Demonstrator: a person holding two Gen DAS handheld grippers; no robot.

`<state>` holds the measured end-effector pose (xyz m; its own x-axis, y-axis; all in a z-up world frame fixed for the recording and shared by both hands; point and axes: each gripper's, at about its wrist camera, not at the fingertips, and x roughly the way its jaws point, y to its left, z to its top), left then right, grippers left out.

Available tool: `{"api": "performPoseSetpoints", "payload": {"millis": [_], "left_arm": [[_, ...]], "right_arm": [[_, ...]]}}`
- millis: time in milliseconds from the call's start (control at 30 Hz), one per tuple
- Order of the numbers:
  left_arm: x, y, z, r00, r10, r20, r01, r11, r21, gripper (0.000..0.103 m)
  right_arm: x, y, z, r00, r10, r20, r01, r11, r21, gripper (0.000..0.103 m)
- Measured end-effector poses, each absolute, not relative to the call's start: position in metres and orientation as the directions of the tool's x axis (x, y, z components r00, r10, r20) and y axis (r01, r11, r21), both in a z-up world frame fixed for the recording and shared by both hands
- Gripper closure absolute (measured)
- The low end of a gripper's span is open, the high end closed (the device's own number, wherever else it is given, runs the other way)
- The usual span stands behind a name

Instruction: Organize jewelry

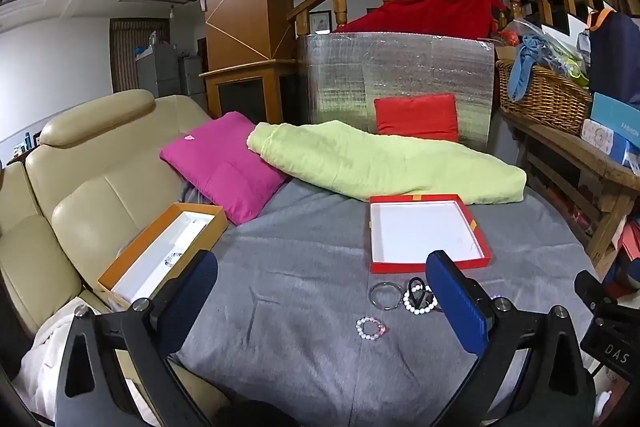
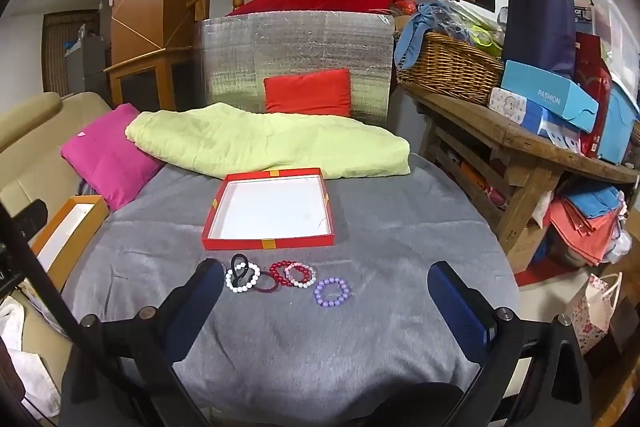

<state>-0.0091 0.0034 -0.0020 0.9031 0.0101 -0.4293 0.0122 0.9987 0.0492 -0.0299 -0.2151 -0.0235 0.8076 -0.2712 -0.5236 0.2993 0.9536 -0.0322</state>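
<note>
Left gripper [image 1: 320, 291] and right gripper [image 2: 326, 301]: jaws wide, holding nothing. Beaded bracelets, incl. purple bead bracelet [image 2: 332, 292], near shallow red cardboard box [image 2: 269, 243] on grey blanket [image 2: 360, 347].

"FASHION" is printed in pale letters on the side of the blue box [image 2: 549, 95] on the wooden bench [image 2: 520, 143]. "DAS" is in white letters on a black device [image 1: 614, 341] at the right edge of the left wrist view. Nothing else is legible.
</note>
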Motion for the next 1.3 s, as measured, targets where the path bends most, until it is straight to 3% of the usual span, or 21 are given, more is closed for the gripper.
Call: {"api": "performPoseSetpoints", "payload": {"millis": [567,967,1300], "left_arm": [[-0.004,0.012,-0.009,0.889,0.022,-0.457,0.005,0.998,0.056,0.000],[-0.004,0.013,-0.010,0.916,0.008,-0.400,0.001,1.000,0.023,0.000],[-0.003,0.015,-0.009,0.910,0.009,-0.415,0.000,1.000,0.021,0.000]], "right_arm": [[-0.033,-0.207,-0.020,0.804,-0.277,-0.527,0.303,0.952,-0.037,0.000],[-0.033,-0.211,-0.019,0.804,-0.272,-0.528,0.300,0.953,-0.034,0.000],[-0.030,-0.210,-0.020,0.805,-0.273,-0.527,0.296,0.954,-0.042,0.000]]}}
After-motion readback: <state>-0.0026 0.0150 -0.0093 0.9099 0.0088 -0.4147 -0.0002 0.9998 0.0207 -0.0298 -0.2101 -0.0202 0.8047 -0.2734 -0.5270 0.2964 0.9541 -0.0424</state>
